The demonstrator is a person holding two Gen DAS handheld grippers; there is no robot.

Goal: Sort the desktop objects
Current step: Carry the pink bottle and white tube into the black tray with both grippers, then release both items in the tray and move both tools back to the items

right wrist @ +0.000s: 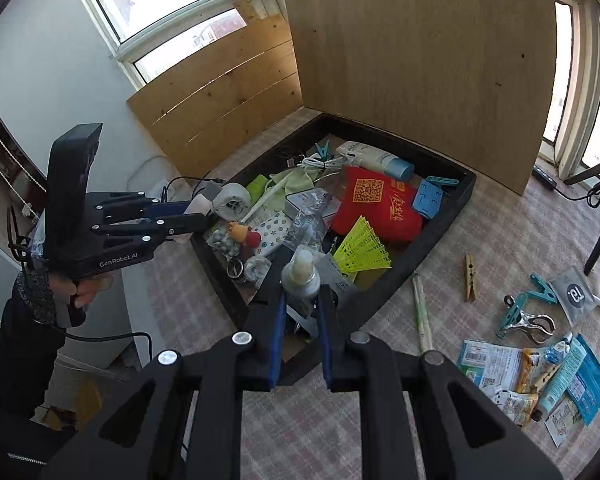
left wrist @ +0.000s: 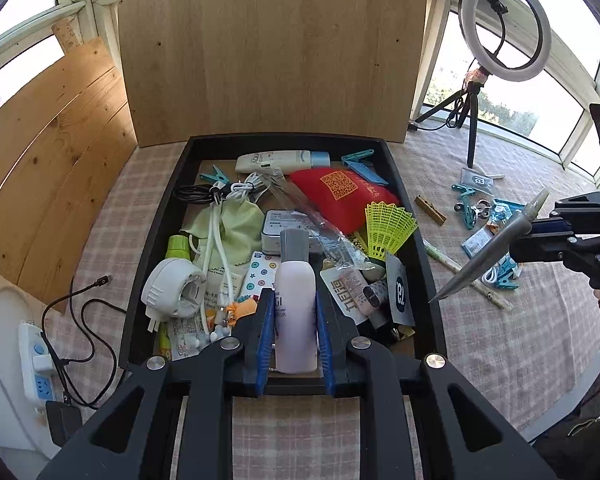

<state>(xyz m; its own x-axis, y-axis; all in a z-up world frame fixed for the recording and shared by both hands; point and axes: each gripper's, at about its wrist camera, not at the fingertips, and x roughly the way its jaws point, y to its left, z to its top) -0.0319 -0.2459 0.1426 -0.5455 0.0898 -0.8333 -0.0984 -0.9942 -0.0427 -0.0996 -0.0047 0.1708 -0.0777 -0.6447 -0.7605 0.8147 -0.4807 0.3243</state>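
Left gripper body [right wrist: 112,236], left of frame: I read "GenRobot.AI".
Red pouch [right wrist: 380,204], centre: QR code.
White tube [left wrist: 276,160], upper centre: "AQU…".

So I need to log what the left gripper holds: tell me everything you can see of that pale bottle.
The bottle is a slim cylinder of pale lilac, glossy plastic with a tall grey cap and partly hidden dark lettering low on its front. It points away from the camera along the fingers, clamped on both sides between the blue pads of the left gripper, held above the cluttered black tray. In the right wrist view only its cap end shows past the left gripper's fingers.
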